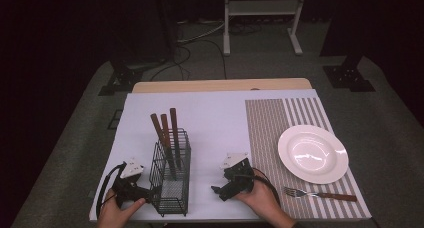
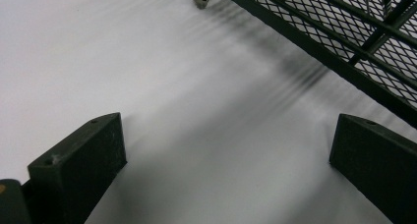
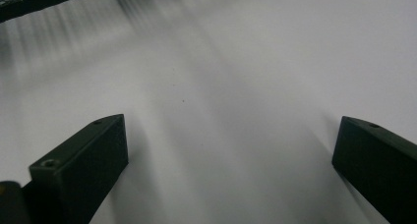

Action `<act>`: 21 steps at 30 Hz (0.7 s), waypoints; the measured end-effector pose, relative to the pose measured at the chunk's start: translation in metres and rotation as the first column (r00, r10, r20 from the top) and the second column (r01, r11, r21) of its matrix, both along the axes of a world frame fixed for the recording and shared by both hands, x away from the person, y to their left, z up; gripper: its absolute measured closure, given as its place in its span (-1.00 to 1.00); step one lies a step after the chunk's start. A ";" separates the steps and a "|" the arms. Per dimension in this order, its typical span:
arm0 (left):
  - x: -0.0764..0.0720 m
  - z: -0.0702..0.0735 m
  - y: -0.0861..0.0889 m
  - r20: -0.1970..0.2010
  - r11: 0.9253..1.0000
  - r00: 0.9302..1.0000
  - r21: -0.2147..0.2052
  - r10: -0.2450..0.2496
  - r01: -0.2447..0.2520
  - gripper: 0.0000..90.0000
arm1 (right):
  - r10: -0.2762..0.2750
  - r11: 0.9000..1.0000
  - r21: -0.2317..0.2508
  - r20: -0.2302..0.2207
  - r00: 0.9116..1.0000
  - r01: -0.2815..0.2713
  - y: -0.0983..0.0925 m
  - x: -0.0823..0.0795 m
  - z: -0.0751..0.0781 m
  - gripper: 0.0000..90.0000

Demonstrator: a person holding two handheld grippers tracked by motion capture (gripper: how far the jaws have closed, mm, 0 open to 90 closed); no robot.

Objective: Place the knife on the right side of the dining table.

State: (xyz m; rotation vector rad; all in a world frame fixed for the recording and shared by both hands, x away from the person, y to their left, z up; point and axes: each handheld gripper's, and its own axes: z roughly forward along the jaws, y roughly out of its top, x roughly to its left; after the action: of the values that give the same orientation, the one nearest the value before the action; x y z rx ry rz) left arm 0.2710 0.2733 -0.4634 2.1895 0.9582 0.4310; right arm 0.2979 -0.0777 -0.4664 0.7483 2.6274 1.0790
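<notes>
A black wire basket (image 1: 171, 175) is seen standing upright on the white sheet (image 1: 210, 118) near the front-left corner of the worktop (image 1: 220, 85). Three brown-handled utensils (image 1: 167, 133) are stood in it, leaning slightly, their handles projecting above the rim. The left hand-held gripper (image 1: 150, 192) is held low at the front edge, just beside the basket's left side; its jaws are spread wide, with nothing between them but bare sheet. The right hand-held gripper (image 1: 216, 192) is held near the middle of the front edge, apart from the basket, its jaws likewise spread wide over bare sheet. On the striped mat (image 1: 265, 133) at the right side, a white plate (image 1: 313, 153) is laid, and a fork (image 1: 320, 194) is placed just in front of it, near the front-right corner.
</notes>
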 end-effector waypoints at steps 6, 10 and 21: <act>0.000 0.000 0.000 -0.001 1.000 1.000 -0.001 0.000 0.000 -1.00 | -0.002 1.000 0.005 -0.004 1.000 0.003 0.000 0.000 0.000 -1.00; 0.000 0.000 0.000 -0.001 1.000 1.000 -0.001 0.000 0.000 -1.00 | 0.000 1.000 0.021 -0.015 1.000 0.000 -0.002 0.002 0.001 -0.98; 0.000 0.000 0.000 -0.002 1.000 1.000 -0.002 0.000 0.000 -1.00 | 0.006 0.999 0.043 -0.006 1.000 -0.006 -0.004 0.006 0.012 -0.96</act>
State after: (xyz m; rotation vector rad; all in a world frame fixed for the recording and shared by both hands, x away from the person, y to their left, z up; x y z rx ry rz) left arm 0.2711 0.2734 -0.4633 2.1883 0.9588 0.4274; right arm 0.3044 -0.0814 -0.4548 0.7546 2.6208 1.1406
